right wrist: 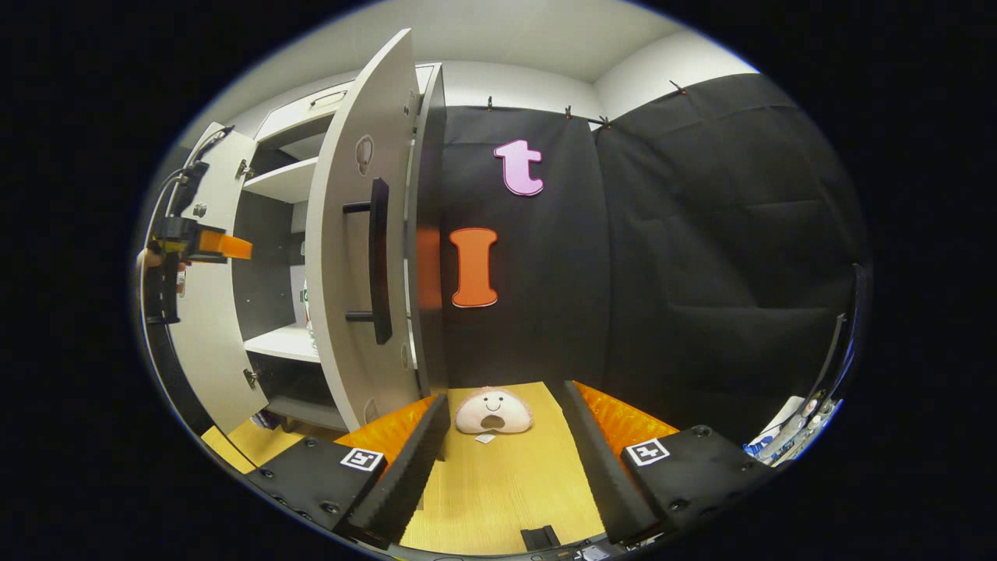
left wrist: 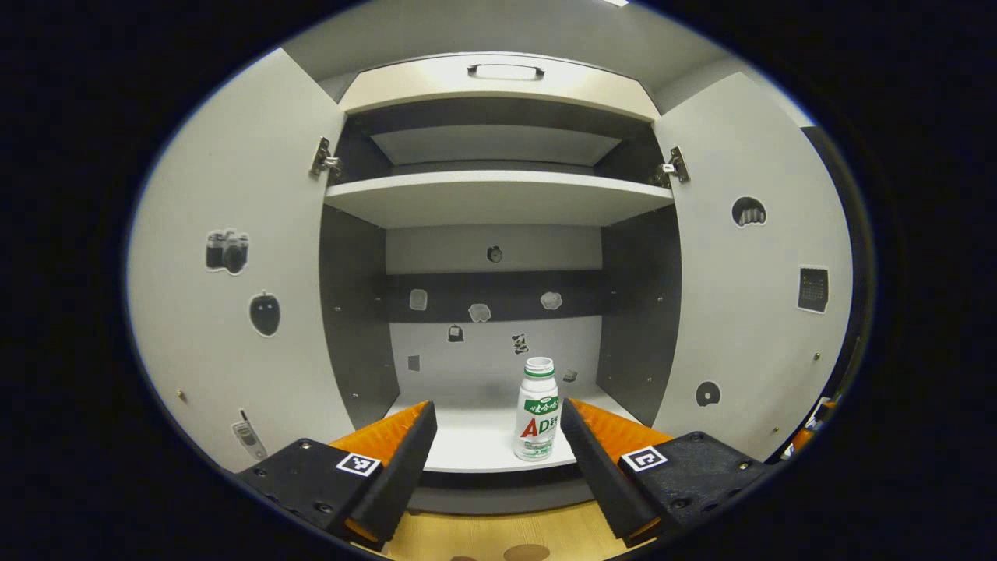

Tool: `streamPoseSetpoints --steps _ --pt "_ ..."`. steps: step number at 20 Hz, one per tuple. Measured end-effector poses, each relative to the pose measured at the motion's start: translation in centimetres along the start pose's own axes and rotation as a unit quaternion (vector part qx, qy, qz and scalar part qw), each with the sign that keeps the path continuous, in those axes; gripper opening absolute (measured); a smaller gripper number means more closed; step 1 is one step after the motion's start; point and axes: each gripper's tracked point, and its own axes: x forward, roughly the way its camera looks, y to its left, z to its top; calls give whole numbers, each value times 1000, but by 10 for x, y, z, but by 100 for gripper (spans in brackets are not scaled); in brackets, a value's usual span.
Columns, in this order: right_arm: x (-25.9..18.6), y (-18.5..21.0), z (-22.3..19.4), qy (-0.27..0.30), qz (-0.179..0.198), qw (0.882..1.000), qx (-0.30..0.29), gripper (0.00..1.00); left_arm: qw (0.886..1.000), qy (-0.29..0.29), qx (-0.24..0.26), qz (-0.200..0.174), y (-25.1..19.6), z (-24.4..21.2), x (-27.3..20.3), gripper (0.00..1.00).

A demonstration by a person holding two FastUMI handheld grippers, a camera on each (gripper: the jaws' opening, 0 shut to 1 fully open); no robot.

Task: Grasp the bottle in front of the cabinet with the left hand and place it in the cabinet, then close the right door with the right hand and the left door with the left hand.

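My left gripper [left wrist: 497,456] stands spread at the frame bottom, holding nothing; the bottle [left wrist: 537,411] stands upright on the cabinet's lower shelf [left wrist: 475,436], centre. My right gripper [right wrist: 502,460], spread too, should push the right door [right wrist: 347,257] by its handle [right wrist: 378,261], slowly.

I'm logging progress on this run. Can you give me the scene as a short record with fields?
bottle: upright on the cabinet's lower shelf, near its front edge
left gripper: open, bottle between its fingers but untouched
right gripper: open, holding nothing, over the wooden floor
right door: open
left door: open
plush toy: on the floor, ahead of the right gripper
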Motion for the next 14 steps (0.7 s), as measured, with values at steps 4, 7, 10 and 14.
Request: streamPoseSetpoints --steps 4,7,10,14 --pt "17 14 10 -4 13 1000 -20 97 1000 -15 -15 17 31 6 -47 96" --pt "29 29 13 0 25 999 -28 97 999 -24 -16 31 53 6 -78 97" --pt "40 43 10 8 35 999 -35 97 998 -26 -24 43 73 1 -104 97" --pt "42 56 8 8 42 998 -48 97 997 -40 -26 58 93 1 -129 95"
